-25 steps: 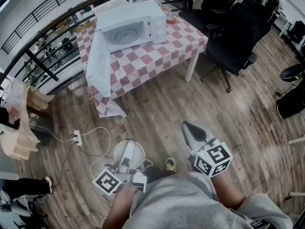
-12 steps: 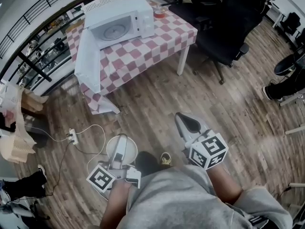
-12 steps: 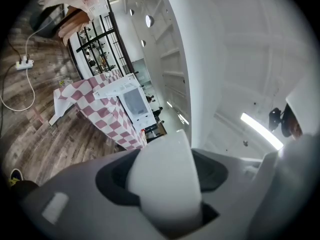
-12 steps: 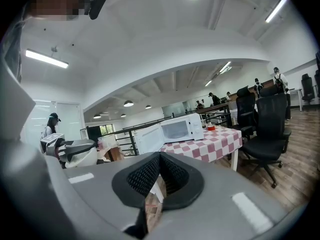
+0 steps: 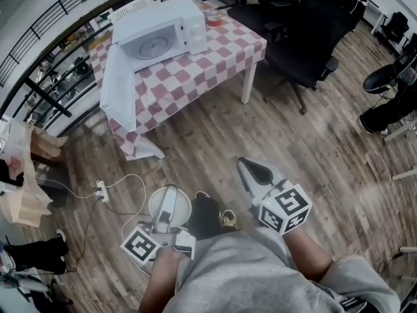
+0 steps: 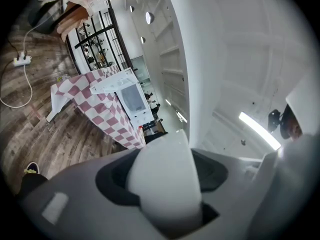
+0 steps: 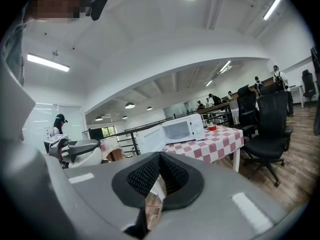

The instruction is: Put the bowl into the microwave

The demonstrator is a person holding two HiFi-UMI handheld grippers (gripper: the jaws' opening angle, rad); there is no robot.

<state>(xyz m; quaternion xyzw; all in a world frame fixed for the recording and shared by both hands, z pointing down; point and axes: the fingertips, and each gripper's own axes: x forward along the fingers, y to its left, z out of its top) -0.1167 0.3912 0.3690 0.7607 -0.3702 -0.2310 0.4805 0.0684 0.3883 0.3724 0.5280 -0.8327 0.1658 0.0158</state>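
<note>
A white bowl [image 5: 178,207] is held in my left gripper [image 5: 171,194], low over the wood floor; its pale rim [image 6: 164,180] fills the space between the jaws in the left gripper view. My right gripper [image 5: 251,169] is shut with nothing in it, its black pads [image 7: 150,173] pressed together. The white microwave [image 5: 159,36] stands on the red-and-white checked table [image 5: 215,54] farther ahead, with its door [image 5: 118,87] swung open to the left. Both grippers are well short of the table. The right gripper view shows the microwave [image 7: 182,129] ahead and the bowl [image 7: 82,158] at the left.
Black office chairs [image 5: 306,34] stand right of the table. A red cup [image 5: 213,19] sits behind the microwave. A power strip with a white cable [image 5: 103,189] lies on the floor left of my left gripper. A black railing [image 5: 39,51] runs behind the table.
The table and microwave have shifted left and a little up in the head view. A dark shoe now shows between the grippers. Both grippers keep their hold and state.
</note>
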